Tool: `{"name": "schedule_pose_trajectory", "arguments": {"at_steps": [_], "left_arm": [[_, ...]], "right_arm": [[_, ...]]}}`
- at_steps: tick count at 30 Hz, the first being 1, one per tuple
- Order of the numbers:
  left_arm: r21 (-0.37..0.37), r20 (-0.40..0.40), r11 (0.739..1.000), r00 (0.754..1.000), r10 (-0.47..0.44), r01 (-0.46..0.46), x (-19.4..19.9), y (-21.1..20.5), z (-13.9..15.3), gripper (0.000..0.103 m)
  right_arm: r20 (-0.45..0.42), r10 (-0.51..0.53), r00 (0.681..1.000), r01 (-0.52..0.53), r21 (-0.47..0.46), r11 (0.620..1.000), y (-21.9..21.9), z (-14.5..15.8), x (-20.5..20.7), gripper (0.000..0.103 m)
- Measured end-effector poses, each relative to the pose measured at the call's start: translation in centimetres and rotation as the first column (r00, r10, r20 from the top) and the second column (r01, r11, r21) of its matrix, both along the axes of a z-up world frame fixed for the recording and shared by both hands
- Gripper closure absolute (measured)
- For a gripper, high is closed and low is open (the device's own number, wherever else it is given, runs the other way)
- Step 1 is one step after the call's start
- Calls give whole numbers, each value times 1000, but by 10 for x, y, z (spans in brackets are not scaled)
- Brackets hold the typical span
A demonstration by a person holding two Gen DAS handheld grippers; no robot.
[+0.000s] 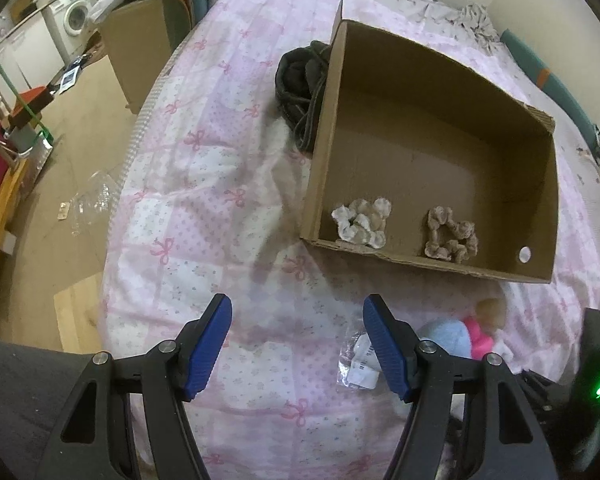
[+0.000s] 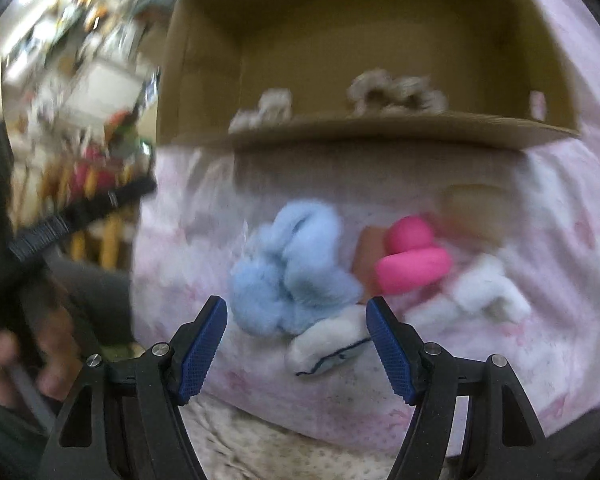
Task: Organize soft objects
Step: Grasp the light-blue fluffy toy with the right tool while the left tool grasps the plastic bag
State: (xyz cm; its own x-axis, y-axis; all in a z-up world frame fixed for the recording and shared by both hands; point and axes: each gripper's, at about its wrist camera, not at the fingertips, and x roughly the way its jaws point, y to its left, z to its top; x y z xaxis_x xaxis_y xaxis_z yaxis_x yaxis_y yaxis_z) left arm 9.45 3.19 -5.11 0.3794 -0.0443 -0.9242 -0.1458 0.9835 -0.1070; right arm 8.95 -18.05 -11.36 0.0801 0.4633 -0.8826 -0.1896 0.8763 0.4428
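Two scrunchies already in box, near front wall. Blue fluffy toy on bed near box front: light, squashy; pinch thick middle. Right gripper spread, empty; left gripper likewise.

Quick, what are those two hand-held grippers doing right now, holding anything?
Left hand-held gripper: open, holding nothing, above the pink quilt.
Right hand-held gripper: open, holding nothing, facing the blue plush toy.
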Motion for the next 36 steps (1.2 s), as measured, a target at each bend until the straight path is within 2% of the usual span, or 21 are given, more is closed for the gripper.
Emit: {"name": "schedule_pose_trajectory", "arguments": {"at_steps": [3, 6, 9, 10, 12, 13, 15, 16, 19, 23, 26, 28, 32, 34, 36], "left_arm": [[8, -6, 1000, 1000, -4, 4, 0, -1, -2, 38], [9, -10, 1000, 1000, 2, -2, 1, 0, -4, 38], [12, -17, 1000, 1000, 8, -8, 2, 0, -6, 38], [13, -19, 1000, 1000, 10, -9, 2, 0, -6, 38], [15, -22, 1000, 1000, 8, -8, 3, -1, -8, 38], [17, -23, 1000, 1000, 6, -6, 3, -2, -8, 38], [25, -23, 1000, 1000, 4, -3, 3, -3, -9, 38], [28, -23, 1000, 1000, 2, -2, 3, -4, -9, 38], [34, -26, 999, 1000, 1, 0, 3, -4, -10, 38], [17, -50, 1000, 999, -3, 4, 4, -6, -17, 38], [-5, -96, 1000, 995, -17, 16, 6, -12, -30, 38], [-43, -158, 998, 986, -56, 50, 9, -21, -47, 38], [-55, -231, 993, 966, -117, 108, 13, -41, -72, 38], [-44, -247, 989, 958, -146, 140, 15, -51, -79, 38], [-36, -257, 985, 951, -170, 166, 16, -60, -84, 38]], "right_arm": [[72, 113, 991, -100, -167, 981, 28, -7, -4, 26], [74, 179, 981, -160, -207, 965, 46, -18, -4, 23], [85, 209, 974, -183, -245, 952, 53, -26, -3, 24], [93, 213, 973, -184, -251, 950, 55, -25, -3, 28], [120, 222, 968, -186, -254, 949, 56, -22, -6, 49], [133, 223, 966, -186, -246, 951, 57, -20, -9, 54], [150, 218, 964, -186, -205, 961, 55, -9, -8, 85], [153, 212, 965, -183, -181, 966, 53, -5, -9, 87], [164, 154, 974, -139, -97, 986, 39, 10, -10, 90], [196, 43, 980, -51, 32, 998, 12, 44, -7, 90], [250, -28, 968, 15, 55, 998, -13, 70, -4, 90], [268, -64, 961, 47, 70, 996, -28, 79, 0, 90], [250, -151, 957, 123, 126, 984, -51, 72, 1, 90], [219, -151, 964, 121, 145, 982, -48, 64, 2, 90], [233, -133, 963, 108, 115, 988, -44, 65, 2, 90]]}}
